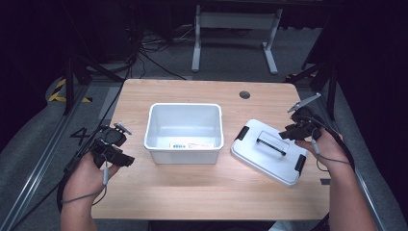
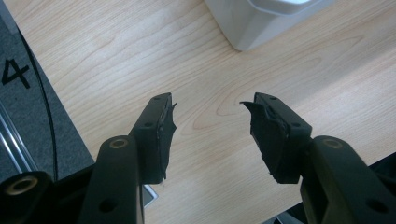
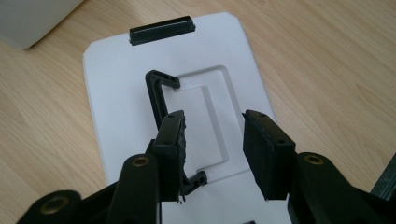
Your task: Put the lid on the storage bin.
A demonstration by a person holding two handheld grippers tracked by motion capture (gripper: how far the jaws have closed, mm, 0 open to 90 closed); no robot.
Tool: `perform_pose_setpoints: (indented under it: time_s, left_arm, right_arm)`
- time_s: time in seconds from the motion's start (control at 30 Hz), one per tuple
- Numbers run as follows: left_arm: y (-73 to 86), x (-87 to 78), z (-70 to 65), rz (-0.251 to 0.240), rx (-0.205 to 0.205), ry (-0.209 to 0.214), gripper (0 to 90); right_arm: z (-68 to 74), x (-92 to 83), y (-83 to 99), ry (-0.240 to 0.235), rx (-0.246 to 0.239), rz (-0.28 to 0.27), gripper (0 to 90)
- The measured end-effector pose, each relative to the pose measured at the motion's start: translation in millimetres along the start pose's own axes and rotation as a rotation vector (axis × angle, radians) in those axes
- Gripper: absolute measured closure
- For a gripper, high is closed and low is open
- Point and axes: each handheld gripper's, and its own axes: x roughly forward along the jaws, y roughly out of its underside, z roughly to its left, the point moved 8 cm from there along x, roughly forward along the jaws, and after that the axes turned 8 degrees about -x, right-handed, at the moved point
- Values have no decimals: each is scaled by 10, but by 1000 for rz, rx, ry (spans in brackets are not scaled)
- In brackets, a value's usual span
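Note:
An empty white bin (image 1: 184,132) stands in the middle of the wooden table (image 1: 192,192). Its white lid (image 1: 262,159) lies flat to the right, with a black handle (image 1: 273,141) and black latches at both ends. My right gripper (image 1: 289,132) hovers over the lid's right side. In the right gripper view the jaws (image 3: 212,116) stand open above the lid (image 3: 116,93), and the raised handle (image 3: 156,91) runs along the left jaw's outer side. My left gripper (image 1: 120,144) is left of the bin, open (image 2: 210,100) over bare wood, with the bin's corner (image 2: 261,23) ahead.
A label sticks to the bin's front wall (image 1: 185,145). A round cable hole (image 1: 245,95) sits at the table's far right. Grey floor with a painted "4" (image 2: 14,74) lies past the left edge. A white frame (image 1: 231,33) stands behind the table.

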Motion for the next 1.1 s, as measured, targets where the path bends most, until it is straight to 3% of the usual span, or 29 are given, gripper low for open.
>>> perform_pose_setpoints:
  time_s: [0.17, 0.27, 0.4, 0.47, 0.6, 0.77, 1.1]
  left_arm:
    - [-6, 13, -26, 10, 7, -4, 491]
    - [-7, 6, -54, 18, 16, 12, 503]
    - [8, 3, -96, 33, 19, 22, 505]
    - [10, -6, -117, 36, 40, 15, 503]
    - [12, -19, -143, 31, 52, 17, 490]
    - [50, -21, -153, 47, 60, 38, 491]
    - [63, 11, -138, 75, 87, 17, 479]
  right_arm:
    - [44, 13, -13, -13, -12, -1, 554]
    - [133, 47, -39, -55, -30, 5, 502]
    - [201, 70, -95, -40, -53, 11, 457]
    - [241, 88, -119, -42, -69, 16, 435]
    - [368, 194, -125, -82, -124, 66, 422]
    - [404, 344, -121, -81, -145, 111, 432]
    - [385, 647, -26, -29, -192, 239, 467]
